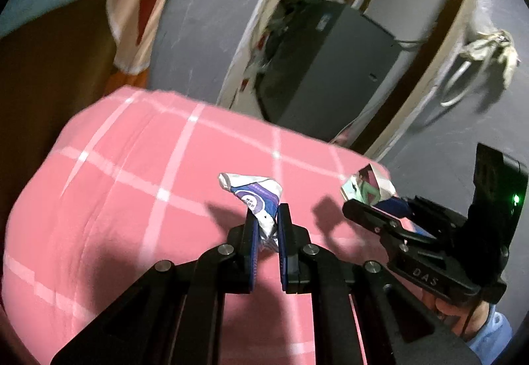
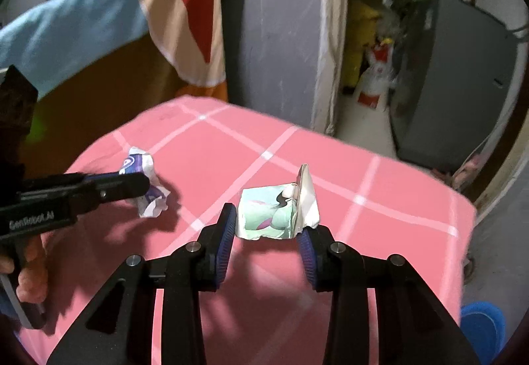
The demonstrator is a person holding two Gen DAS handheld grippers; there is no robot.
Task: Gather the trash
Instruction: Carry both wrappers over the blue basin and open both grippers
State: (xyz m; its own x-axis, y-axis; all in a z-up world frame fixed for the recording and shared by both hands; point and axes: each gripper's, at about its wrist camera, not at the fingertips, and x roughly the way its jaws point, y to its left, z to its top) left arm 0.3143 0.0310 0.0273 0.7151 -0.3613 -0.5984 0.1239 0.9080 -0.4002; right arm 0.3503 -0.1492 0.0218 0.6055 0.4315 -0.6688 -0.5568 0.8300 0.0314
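My left gripper [image 1: 267, 216] is shut on a crumpled white and purple wrapper [image 1: 256, 196] and holds it above the pink checked cloth [image 1: 132, 183]. From the right wrist view the left gripper [image 2: 142, 186] shows at the left with the wrapper [image 2: 145, 186]. My right gripper [image 2: 266, 226] holds a torn green and white carton piece [image 2: 276, 209] between its fingers, with the jaws fairly wide and pressing its sides. It shows in the left wrist view [image 1: 373, 206] with the carton [image 1: 367, 183].
The pink cloth covers a table whose far edge [image 2: 363, 147] and right corner [image 2: 469, 206] drop off. A grey cabinet [image 2: 456, 77] stands in a doorway behind. A blue bin [image 2: 482, 328] sits low at the right. Towels [image 2: 99, 24] hang at the back left.
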